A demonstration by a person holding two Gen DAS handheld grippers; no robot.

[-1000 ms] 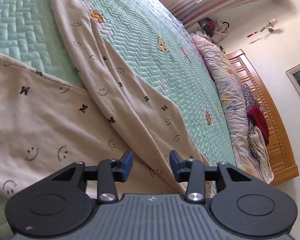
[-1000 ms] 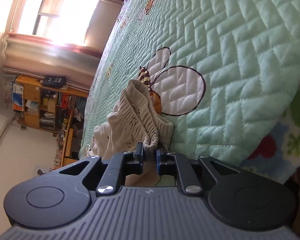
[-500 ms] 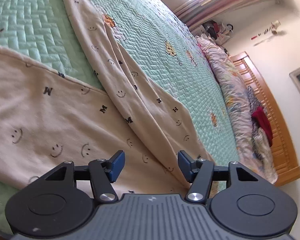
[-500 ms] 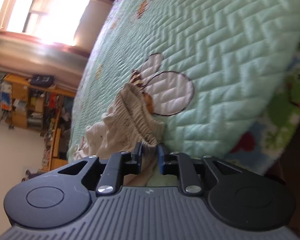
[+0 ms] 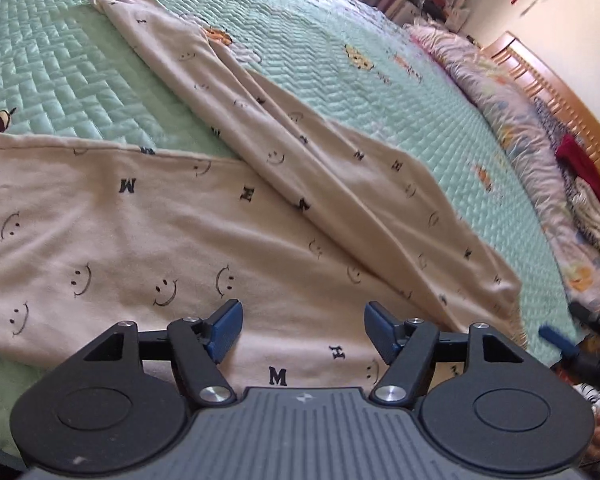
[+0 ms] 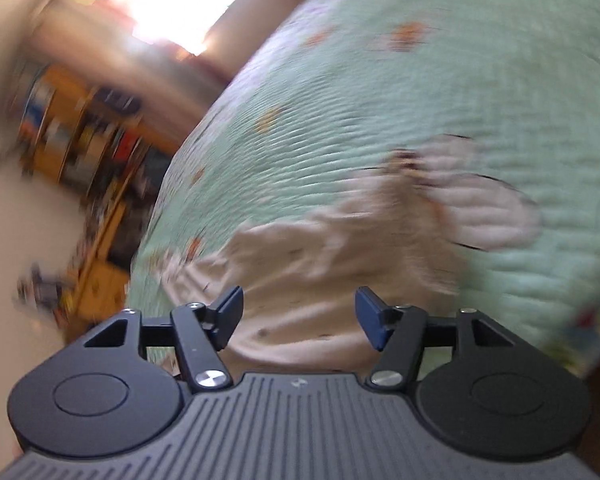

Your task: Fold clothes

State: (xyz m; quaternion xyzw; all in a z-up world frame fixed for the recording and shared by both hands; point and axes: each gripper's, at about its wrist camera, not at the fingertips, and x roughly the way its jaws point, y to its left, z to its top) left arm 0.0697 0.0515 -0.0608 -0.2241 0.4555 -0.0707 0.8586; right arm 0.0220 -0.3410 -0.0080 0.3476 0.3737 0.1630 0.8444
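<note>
Beige trousers (image 5: 148, 236) printed with smiley faces and letters lie spread on the green quilted bedspread (image 5: 340, 92). One leg runs leftward, the other leg (image 5: 260, 120) stretches diagonally toward the far end. My left gripper (image 5: 302, 330) is open just above the cloth near the waist, holding nothing. In the blurred right wrist view my right gripper (image 6: 298, 318) is open above the bunched waistband of the trousers (image 6: 320, 256), apart from it. The right gripper also shows at the edge of the left wrist view (image 5: 568, 344).
A rolled floral duvet (image 5: 512, 120) and a pile of clothes (image 5: 580, 172) lie along the wooden headboard (image 5: 560, 92) at the right. An orange bookshelf (image 6: 80, 120) stands beyond the bed under a bright window (image 6: 172, 12).
My right gripper has let go of the waistband and opened wide, swinging fast. My left gripper opened further and drew back over the trousers.
</note>
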